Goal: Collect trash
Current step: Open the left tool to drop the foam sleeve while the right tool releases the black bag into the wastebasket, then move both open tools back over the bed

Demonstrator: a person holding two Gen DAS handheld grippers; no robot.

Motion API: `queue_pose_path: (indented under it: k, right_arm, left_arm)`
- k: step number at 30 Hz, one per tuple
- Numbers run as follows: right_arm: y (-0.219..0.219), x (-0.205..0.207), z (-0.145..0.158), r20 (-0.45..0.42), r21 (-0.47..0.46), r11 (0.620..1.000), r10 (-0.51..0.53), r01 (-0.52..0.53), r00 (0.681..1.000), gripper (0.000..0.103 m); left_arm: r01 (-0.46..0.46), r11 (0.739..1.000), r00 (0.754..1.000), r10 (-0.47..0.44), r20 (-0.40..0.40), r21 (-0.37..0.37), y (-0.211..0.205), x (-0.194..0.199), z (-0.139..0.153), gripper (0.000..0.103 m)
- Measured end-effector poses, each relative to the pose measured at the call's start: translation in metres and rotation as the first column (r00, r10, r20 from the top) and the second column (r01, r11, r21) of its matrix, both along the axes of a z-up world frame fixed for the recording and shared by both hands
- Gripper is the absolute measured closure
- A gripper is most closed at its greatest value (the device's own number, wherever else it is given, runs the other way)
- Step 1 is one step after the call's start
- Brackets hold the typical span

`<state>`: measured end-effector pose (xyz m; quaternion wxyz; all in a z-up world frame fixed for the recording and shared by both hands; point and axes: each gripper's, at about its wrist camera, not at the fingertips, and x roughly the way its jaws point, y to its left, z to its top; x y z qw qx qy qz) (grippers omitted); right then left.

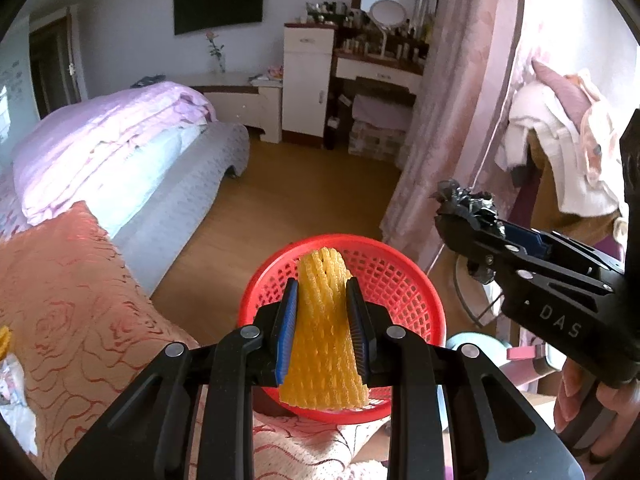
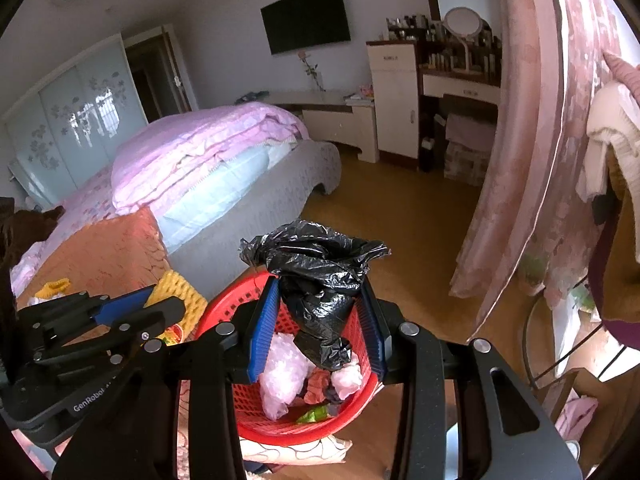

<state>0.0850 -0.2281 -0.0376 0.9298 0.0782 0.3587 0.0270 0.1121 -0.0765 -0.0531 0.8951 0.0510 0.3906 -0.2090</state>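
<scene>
My left gripper (image 1: pixel 322 300) is shut on a yellow foam fruit net (image 1: pixel 322 344) and holds it above a red mesh basket (image 1: pixel 400 280). In the right wrist view my right gripper (image 2: pixel 320 308) is shut on a crumpled black plastic bag (image 2: pixel 320 276), hanging over the same red basket (image 2: pixel 248 408). Inside the basket lie pink bubble wrap (image 2: pixel 282 376) and other scraps. The left gripper (image 2: pixel 152 304) with its yellow net (image 2: pixel 180 292) shows at the left of that view. The right gripper (image 1: pixel 464 220) with the black bag (image 1: pixel 464 196) shows at the right of the left wrist view.
The basket sits at the edge of an orange patterned cushion (image 1: pixel 72 300). A bed with pink bedding (image 2: pixel 200 152) stands behind, wooden floor (image 1: pixel 288 200) beyond. A pink curtain (image 2: pixel 540 160) and a chair draped in clothes (image 1: pixel 560 140) are at the right. A hand (image 1: pixel 588 396) grips the right tool.
</scene>
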Motion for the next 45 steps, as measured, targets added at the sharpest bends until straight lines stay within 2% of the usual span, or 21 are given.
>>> queue_pose_path:
  k: [6,8,10,13,17,19,26,35,39,45]
  right_arm:
    - [0.001,0.005,-0.013,-0.039,0.004,1.0,0.003,-0.003,0.999,0.065]
    - [-0.001,0.007,-0.015,-0.044,0.004,1.0,-0.003,0.003,0.999,0.065]
    - [-0.001,0.007,-0.016,-0.049,0.005,1.0,-0.008,0.008,0.999,0.064]
    - [-0.002,0.009,-0.02,-0.059,0.008,1.0,-0.006,0.007,0.998,0.062]
    - [-0.002,0.011,-0.022,-0.07,0.016,1.0,-0.009,0.01,0.998,0.048]
    - [-0.003,0.012,-0.023,-0.07,0.015,1.0,-0.013,0.014,0.997,0.046]
    - [0.0,0.01,-0.022,-0.06,0.012,1.0,-0.015,0.016,0.998,0.045]
    - [0.005,0.001,-0.014,-0.019,0.01,1.0,-0.015,0.015,1.0,0.044]
    - [0.009,-0.003,-0.008,0.0,0.017,1.0,-0.01,0.01,1.0,0.039]
    - [0.022,-0.01,-0.001,0.022,0.025,0.999,0.024,-0.025,0.999,0.039]
  left_arm:
    - [0.017,1.0,0.998,-0.017,-0.053,0.01,-0.001,0.004,-0.015,0.078]
    - [0.014,1.0,0.998,-0.013,-0.056,0.014,0.0,0.004,-0.018,0.074]
    - [0.004,1.0,0.998,-0.004,-0.055,0.013,0.002,0.005,-0.018,0.064]
    - [-0.007,1.0,0.999,0.007,-0.047,0.013,0.004,0.004,-0.017,0.056]
    - [-0.017,1.0,0.999,0.017,-0.034,0.014,0.006,0.003,-0.015,0.047]
    - [-0.025,1.0,0.999,0.026,-0.036,0.012,0.009,0.003,-0.015,0.044]
    - [-0.066,0.998,0.997,0.066,-0.04,-0.002,0.022,0.001,-0.012,0.041]
    - [-0.114,0.994,0.993,0.114,0.023,0.005,0.037,-0.011,0.002,0.038]
    - [-0.137,0.991,0.989,0.136,0.054,0.011,0.045,-0.019,0.01,0.038]
    - [-0.172,0.985,0.981,0.169,0.09,0.021,0.056,-0.03,0.018,0.036]
